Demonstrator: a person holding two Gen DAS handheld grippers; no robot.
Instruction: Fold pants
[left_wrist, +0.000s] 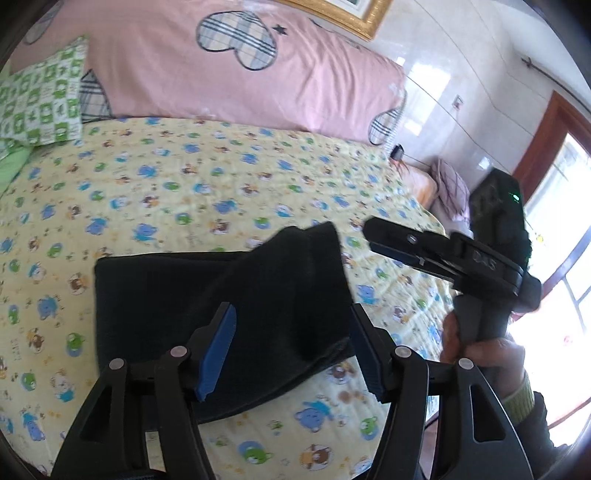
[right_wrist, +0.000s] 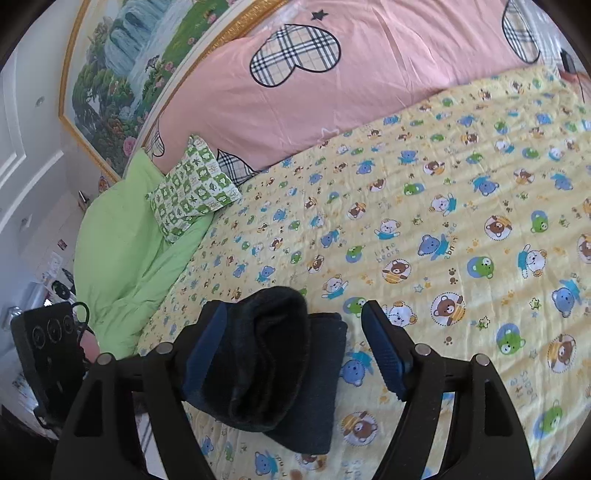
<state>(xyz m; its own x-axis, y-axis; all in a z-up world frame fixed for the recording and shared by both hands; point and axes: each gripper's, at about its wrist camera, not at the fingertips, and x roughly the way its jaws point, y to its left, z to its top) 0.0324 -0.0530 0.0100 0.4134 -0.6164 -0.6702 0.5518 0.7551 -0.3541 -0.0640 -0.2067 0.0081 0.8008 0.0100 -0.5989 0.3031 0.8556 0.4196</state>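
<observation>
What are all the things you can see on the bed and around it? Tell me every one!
pants: 1, dark navy, folded on the bedsheet, top layer raised
bedsheet: 1, yellow with cartoon bears, covers the bed
pink quilt: 1, pink with plaid hearts, along the far side
patterned pillow: 1, green and white, on the green blanket
green blanket: 1, light green, at the bed's end
painting: 1, gold-framed landscape, on the wall
window: 1, bright, brown frame
left gripper: 1, black with blue pads, open over the pants
right gripper: 1, black with blue pads, open over the pants
hand: 1, grips the right gripper's handle
</observation>
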